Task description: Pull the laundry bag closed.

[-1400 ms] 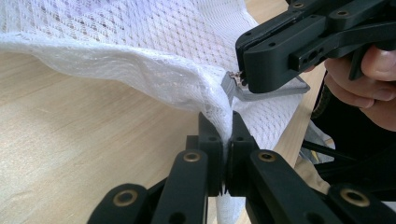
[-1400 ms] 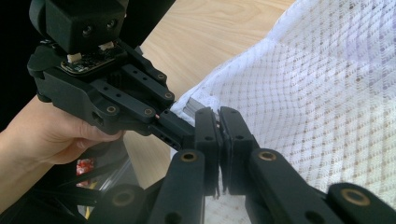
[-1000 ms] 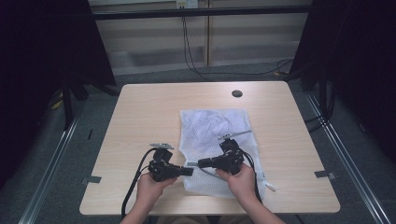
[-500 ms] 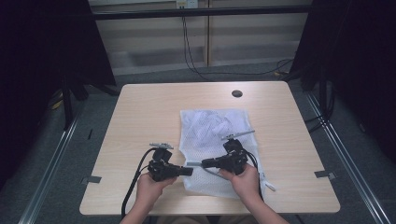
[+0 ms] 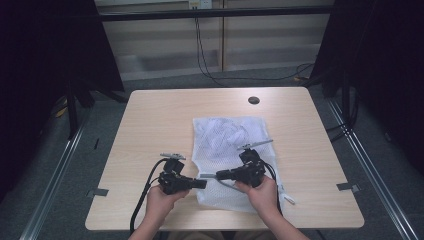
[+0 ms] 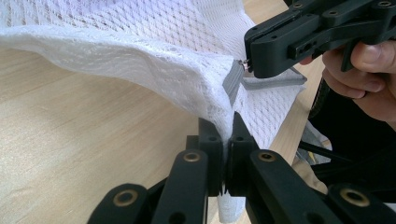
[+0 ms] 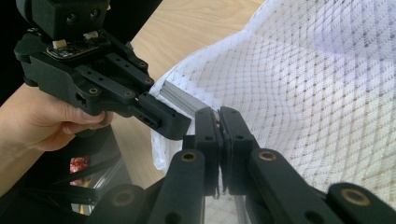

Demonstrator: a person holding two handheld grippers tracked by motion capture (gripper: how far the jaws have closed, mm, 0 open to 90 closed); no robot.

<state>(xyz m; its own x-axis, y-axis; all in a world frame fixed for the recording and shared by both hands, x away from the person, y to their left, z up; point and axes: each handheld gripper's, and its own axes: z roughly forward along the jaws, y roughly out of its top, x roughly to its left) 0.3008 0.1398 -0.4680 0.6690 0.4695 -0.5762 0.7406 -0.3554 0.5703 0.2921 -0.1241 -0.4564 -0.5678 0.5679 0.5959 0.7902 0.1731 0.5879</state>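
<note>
I have the white mesh laundry bag (image 5: 231, 160) lying on the table (image 5: 150, 120), on its near right part, well short of the dark round hole (image 5: 253, 100) toward the far edge. My left gripper (image 6: 226, 135) is clamped on the bag's near left edge, netting pinched tight between its jaws, the cloth lifted into a ridge there. My right gripper (image 7: 218, 122) is closed too, nipping the grey zipper strip (image 7: 180, 99) at that same edge of the bag, its jaws meeting mine almost tip to tip.

Against a second ago: the right gripper (image 5: 235, 174) has slid a touch nearer the bag's left edge, toward my left gripper (image 5: 192, 183); the bag itself lies where it did. I judge that means I'm now set at the zipper end, one side anchoring the cloth, the other ready to draw the zipper along.

No brand, label or writing I can read anywhere on the bag or table.
</note>
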